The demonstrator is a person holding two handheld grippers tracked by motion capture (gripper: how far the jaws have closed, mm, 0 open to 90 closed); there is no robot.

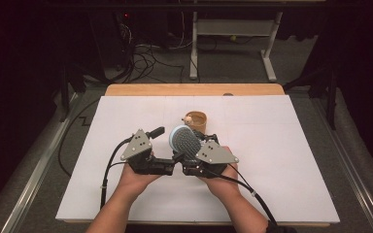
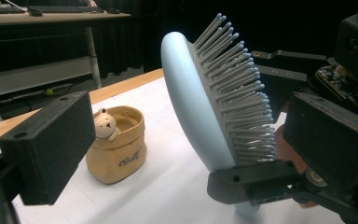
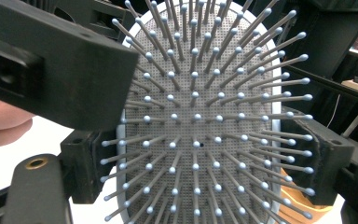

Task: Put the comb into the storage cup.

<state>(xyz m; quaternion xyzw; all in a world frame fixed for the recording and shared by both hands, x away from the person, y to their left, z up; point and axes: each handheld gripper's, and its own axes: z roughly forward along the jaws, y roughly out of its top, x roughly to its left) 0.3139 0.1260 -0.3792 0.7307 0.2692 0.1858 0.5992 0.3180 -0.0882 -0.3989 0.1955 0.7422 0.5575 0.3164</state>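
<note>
A light-blue paddle hairbrush (image 1: pixel 184 140) with grey bristles is held upright above the white table sheet (image 1: pixel 281 165). My right gripper (image 1: pixel 187 155) is shut on it. In the right gripper view its pads (image 3: pixel 89 163) clamp the two edges of the brush head (image 3: pixel 200 121), whose bristles face the camera. My left gripper (image 1: pixel 167 145) is open around the brush (image 2: pixel 196 107): one jaw stands well clear of the blue back, the other is close to the bristle tips. Behind the brush stands a tan cup (image 1: pixel 197 121) (image 2: pixel 116 154) with a small bear figure (image 2: pixel 105 125) on its rim.
The table's wooden far edge (image 1: pixel 194 90) lies beyond the sheet. Cables (image 1: pixel 150 56) and a white desk frame (image 1: pixel 233 34) are on the floor behind it. Bare sheet stretches to the left and right of the hands.
</note>
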